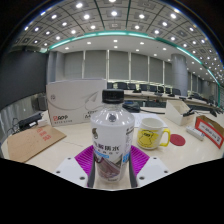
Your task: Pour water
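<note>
Office desk (40,150): gripper (110,172) clamped on water bottle (110,145), upright, cap on. Yellow mug (152,133) far right, looks unfilled. Pour not started imo; tilt over mug left.

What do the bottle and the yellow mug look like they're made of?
The bottle, standing between the gripper fingers, looks like clear glossy plastic: light shines through above its printed label. The yellow mug beside it seems glazed ceramic, smooth and opaque, though coated plastic is possible.
</note>
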